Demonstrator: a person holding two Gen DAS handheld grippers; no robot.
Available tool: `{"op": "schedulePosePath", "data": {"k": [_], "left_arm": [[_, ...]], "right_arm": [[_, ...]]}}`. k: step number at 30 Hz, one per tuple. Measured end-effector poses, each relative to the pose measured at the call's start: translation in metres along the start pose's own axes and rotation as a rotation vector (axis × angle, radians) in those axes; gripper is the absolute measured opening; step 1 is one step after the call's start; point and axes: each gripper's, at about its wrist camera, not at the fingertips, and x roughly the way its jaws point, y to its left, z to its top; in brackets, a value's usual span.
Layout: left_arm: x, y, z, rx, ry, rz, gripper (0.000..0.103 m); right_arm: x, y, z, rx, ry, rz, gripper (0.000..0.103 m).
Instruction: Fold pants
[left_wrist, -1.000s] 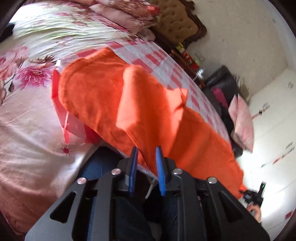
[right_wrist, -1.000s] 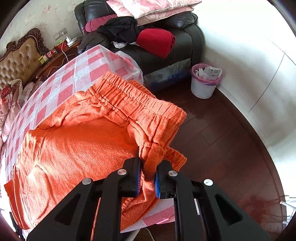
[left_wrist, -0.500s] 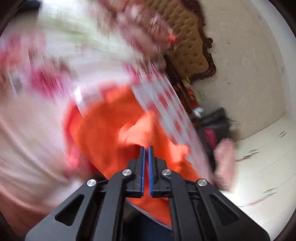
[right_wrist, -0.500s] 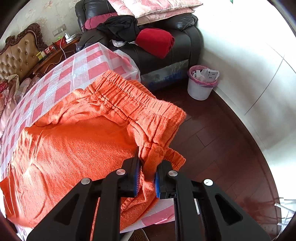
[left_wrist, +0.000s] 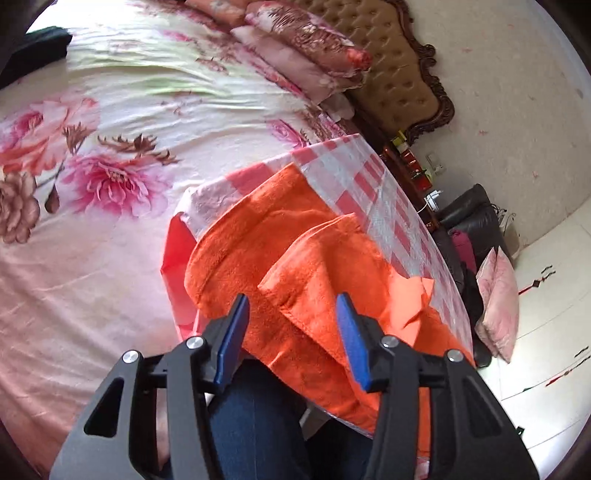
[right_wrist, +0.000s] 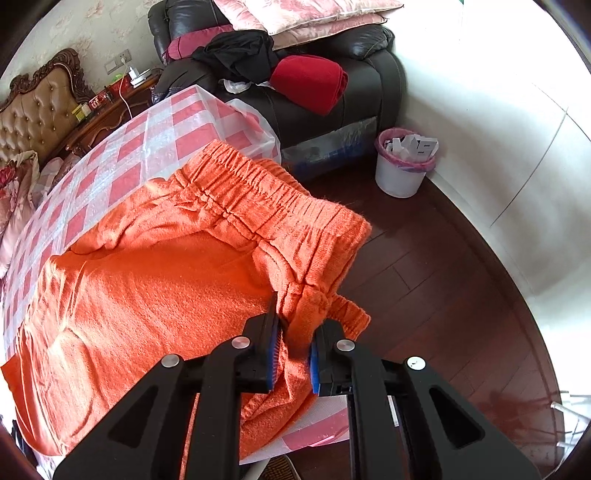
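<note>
My left gripper (left_wrist: 291, 334) has its jaws opening right now, after snapping fully together half a second back; the orange cloth shows between the blue pads but neither pad presses on it, so I read that side as released. A second ago these jaws were only partly apart and farther from the hem; since then I have swung across level, and the view now looks down on the leg ends of the pants (left_wrist: 295, 266). One cuff lies folded back on top of the other leg, its hem edge just ahead of my left jaws, where earlier it stood up as a loose hump.

My right gripper (right_wrist: 293, 354) has not budged in that second: its jaws are clamped on a bunch of the pants (right_wrist: 155, 288) just below the waistband (right_wrist: 258, 192), at the near corner that hangs over the worktop (right_wrist: 147, 140) edge.

Relative to the waistband, the pants run away across the checked cloth toward the bed (left_wrist: 110, 166), spread flat, with the leg ends at the far end by the bed.

My reading: the left side has just laid one leg over and let go, so the lengthwise fold is begun. Next I would expect to re-grip at the hems while the right hand anchors the waist.
</note>
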Motion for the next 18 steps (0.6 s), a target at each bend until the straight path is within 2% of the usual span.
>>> {"op": "schedulePosePath", "data": {"k": [2, 3, 5, 6, 9, 10, 11, 12, 13, 15, 18], "left_arm": [[0.002, 0.006, 0.000, -0.026, 0.003, 0.023, 0.048], [0.002, 0.013, -0.001, -0.080, 0.017, 0.010, 0.048], [0.005, 0.024, -0.003, -0.178, 0.057, -0.089, 0.048], [0.007, 0.026, -0.002, -0.199, 0.067, -0.114, 0.047], [0.019, 0.026, 0.003, -0.268, 0.112, -0.175, 0.035], [0.019, 0.023, 0.006, -0.272, 0.114, -0.159, 0.033], [0.017, 0.018, 0.009, -0.241, 0.102, -0.155, 0.008], [0.010, 0.012, 0.013, -0.201, 0.070, -0.138, 0.001], [-0.001, 0.005, 0.017, -0.161, 0.029, -0.106, 0.001], [-0.022, -0.008, 0.021, -0.080, -0.028, -0.092, 0.001], [-0.035, -0.011, 0.007, -0.021, -0.043, -0.005, 0.001]], "right_arm": [[0.000, 0.000, -0.001, -0.004, -0.006, -0.004, 0.010], [0.000, 0.000, 0.000, -0.006, -0.008, -0.005, 0.010], [0.000, 0.001, -0.001, -0.010, -0.006, -0.009, 0.010], [0.000, 0.002, 0.000, -0.013, -0.005, -0.012, 0.010], [0.000, 0.005, 0.000, -0.019, -0.003, -0.021, 0.010], [0.000, 0.006, 0.000, -0.018, -0.003, -0.021, 0.010], [0.000, 0.007, -0.001, -0.018, -0.005, -0.024, 0.010], [0.001, 0.007, -0.001, -0.018, -0.006, -0.027, 0.010], [0.002, 0.008, -0.001, -0.018, -0.005, -0.028, 0.010], [0.002, 0.010, -0.002, -0.025, -0.006, -0.031, 0.010], [0.003, 0.011, -0.002, -0.023, -0.002, -0.035, 0.010]]}}
